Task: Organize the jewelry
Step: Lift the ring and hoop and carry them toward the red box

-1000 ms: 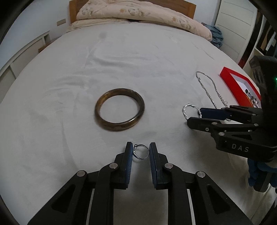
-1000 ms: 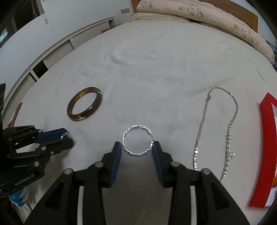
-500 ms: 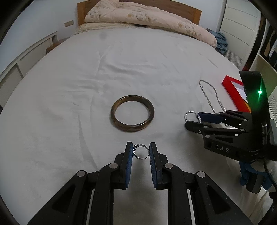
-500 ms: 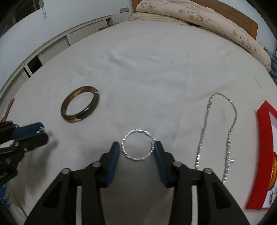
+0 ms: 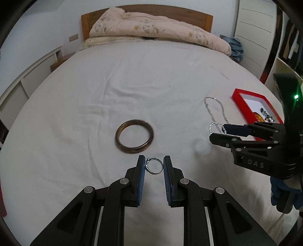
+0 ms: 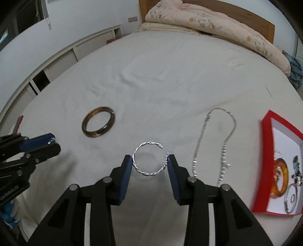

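Above the bed point(image 5: 132, 79): left gripper point(image 5: 154, 166) clamped on ring point(image 5: 155, 166), right gripper point(image 6: 150, 163) clamped on twisted hoop point(image 6: 150, 160); carry both level to red box point(image 6: 269, 170), grip gently.

Bed: I see a white sheet point(image 5: 132, 79) spread wide.
Headboard: wooden point(image 5: 147, 11), a beige quilt point(image 5: 157, 32) heaped against it.
Walls: white.
Right side: white wardrobe doors point(image 5: 255, 28).

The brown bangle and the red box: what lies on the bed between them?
A silver chain, looped on the sheet, shows in the right wrist view between the bangle and the box.
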The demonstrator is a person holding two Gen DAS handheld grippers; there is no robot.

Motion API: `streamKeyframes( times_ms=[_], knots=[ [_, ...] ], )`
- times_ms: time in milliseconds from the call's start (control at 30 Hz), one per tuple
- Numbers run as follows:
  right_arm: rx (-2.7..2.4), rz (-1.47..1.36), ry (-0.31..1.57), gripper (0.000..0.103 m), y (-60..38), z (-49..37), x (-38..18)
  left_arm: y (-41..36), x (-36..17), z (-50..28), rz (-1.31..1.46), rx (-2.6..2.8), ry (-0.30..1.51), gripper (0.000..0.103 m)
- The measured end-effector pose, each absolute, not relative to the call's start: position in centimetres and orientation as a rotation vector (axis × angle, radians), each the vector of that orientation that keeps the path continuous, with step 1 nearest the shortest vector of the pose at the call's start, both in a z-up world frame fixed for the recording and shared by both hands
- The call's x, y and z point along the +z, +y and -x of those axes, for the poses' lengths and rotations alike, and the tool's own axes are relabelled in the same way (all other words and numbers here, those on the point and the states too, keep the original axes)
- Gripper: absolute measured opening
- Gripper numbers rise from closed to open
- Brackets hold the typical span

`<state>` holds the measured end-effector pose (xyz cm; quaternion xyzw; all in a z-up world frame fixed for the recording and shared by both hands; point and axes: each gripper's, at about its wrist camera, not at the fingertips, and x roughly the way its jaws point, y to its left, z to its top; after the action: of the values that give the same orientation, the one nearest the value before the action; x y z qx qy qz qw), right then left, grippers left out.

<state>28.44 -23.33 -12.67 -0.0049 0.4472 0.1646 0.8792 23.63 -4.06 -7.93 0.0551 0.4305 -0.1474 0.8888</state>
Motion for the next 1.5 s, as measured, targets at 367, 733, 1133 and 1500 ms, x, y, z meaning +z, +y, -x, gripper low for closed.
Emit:
streamKeyframes(
  times_ms=[367,733,1133,1500],
  knots=[
    [0.303,-0.028,0.851,0.036,-28.8,-24.8,-8.1,-9.6,-5.6,-21.9,-0.172,-0.368,0.853,0.019],
    [0.19,-0.081,0.799,0.036,-37.9,-20.8,-5.8,-17.4,-3.9,-19.7,-0.254,-0.459,0.818,0.019],
    [0.073,-0.099,0.792,0.036,-47.4,-18.1,-5.8,-27.5,-3.8,-20.3,-0.301,-0.587,0.823,0.019],
    [0.041,-0.136,0.87,0.036,-52.3,-23.2,-10.9,-37.0,-8.0,-26.6,-0.331,-0.634,0.888,0.019]
  ],
)
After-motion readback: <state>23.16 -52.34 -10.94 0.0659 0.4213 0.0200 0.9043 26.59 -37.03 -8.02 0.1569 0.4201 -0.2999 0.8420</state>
